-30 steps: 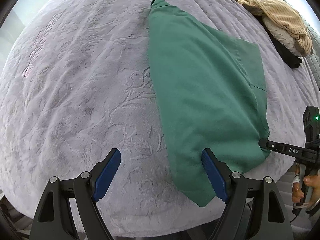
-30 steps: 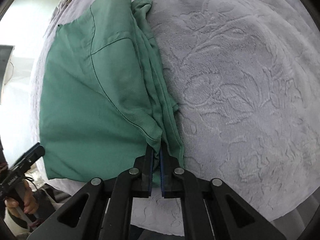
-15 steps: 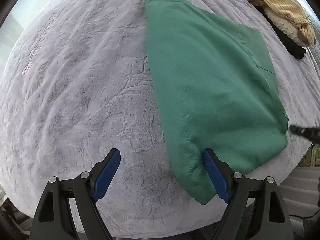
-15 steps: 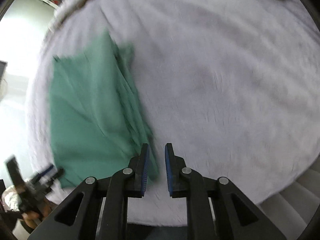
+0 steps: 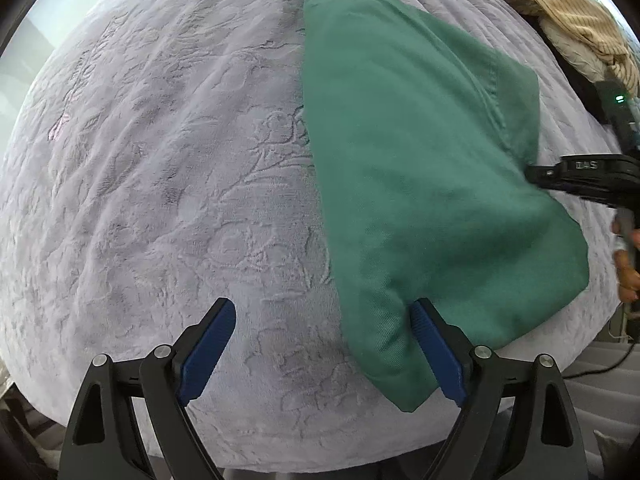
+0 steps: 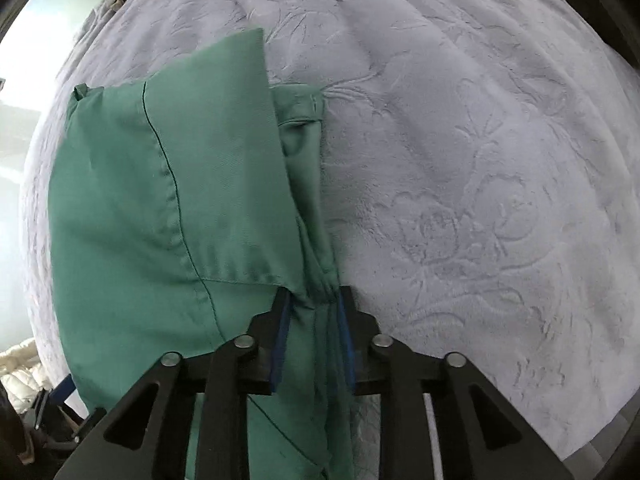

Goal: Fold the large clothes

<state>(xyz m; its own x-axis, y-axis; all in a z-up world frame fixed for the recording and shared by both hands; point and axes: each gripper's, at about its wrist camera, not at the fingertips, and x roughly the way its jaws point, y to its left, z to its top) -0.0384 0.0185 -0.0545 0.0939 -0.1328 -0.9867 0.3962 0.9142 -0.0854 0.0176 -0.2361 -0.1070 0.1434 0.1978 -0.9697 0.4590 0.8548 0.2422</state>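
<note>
We see the green garment [image 6: 168, 216] bunched between our right gripper [image 6: 312, 340]'s part-closed jaws; our left gripper [image 5: 320, 350] gapes wide beside its corner

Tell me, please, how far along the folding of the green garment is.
Partly done: the green garment already lies doubled into a long flat panel on the lavender bedspread. In hand: the right gripper has bunched fabric at the panel's edge between its fingers, while the left gripper is open at the near corner. Left: at least another fold.
</note>
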